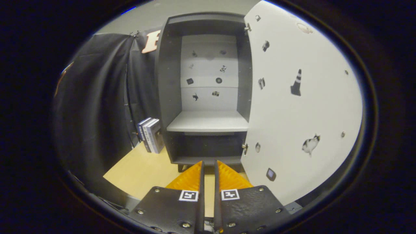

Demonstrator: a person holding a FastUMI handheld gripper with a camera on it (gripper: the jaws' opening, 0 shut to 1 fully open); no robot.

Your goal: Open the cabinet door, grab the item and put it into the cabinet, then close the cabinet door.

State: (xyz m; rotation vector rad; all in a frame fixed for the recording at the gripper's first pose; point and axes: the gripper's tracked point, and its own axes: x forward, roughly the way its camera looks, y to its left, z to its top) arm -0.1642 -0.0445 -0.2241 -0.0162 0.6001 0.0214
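Since the cabinet door (302, 97) stood wide open, the nearly closed, empty tongs (208, 169) were best reopened; the boxes (151, 135) lay left.

— What kind of place is this?
— A test booth, not a home: black cloth wall (97, 97) left of the gripper (208, 167), and ahead a bare cabinet (208, 123) with little picture stickers inside and on its door (302, 107).
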